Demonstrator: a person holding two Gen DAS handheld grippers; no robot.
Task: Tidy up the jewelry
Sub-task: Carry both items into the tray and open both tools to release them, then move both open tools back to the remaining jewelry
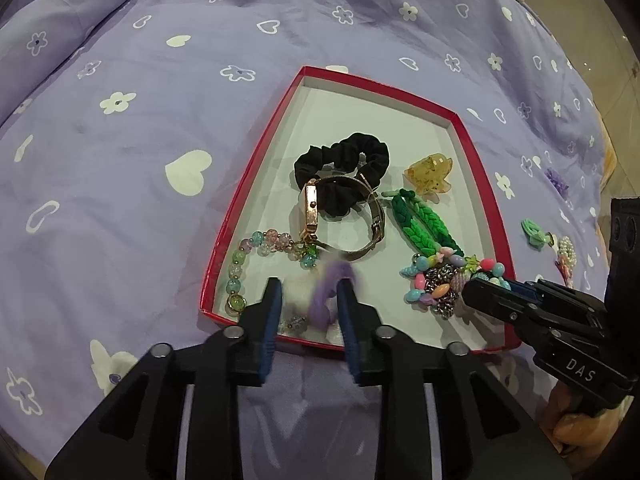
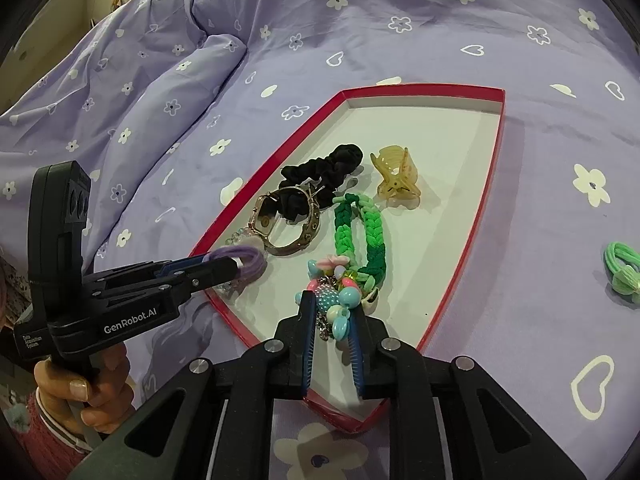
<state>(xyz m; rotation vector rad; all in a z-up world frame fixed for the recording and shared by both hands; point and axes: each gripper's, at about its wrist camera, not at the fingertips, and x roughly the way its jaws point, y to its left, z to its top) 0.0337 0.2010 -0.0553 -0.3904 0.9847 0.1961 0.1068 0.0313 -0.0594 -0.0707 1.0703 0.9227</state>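
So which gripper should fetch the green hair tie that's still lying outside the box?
Right, probably. The green hair tie lies on the sheet beyond the red box's right rim, on the right gripper's side; the left gripper carries a purple hair tie.

One red tray (image 1: 256, 168); inside: one watch (image 1: 312, 210), one black scrunchie (image 1: 344, 156), one claw clip (image 1: 430, 176).

Watch (image 1: 320, 216), scrunchie (image 1: 344, 160) in tray (image 1: 400, 94); tray on bedspread (image 1: 120, 140)
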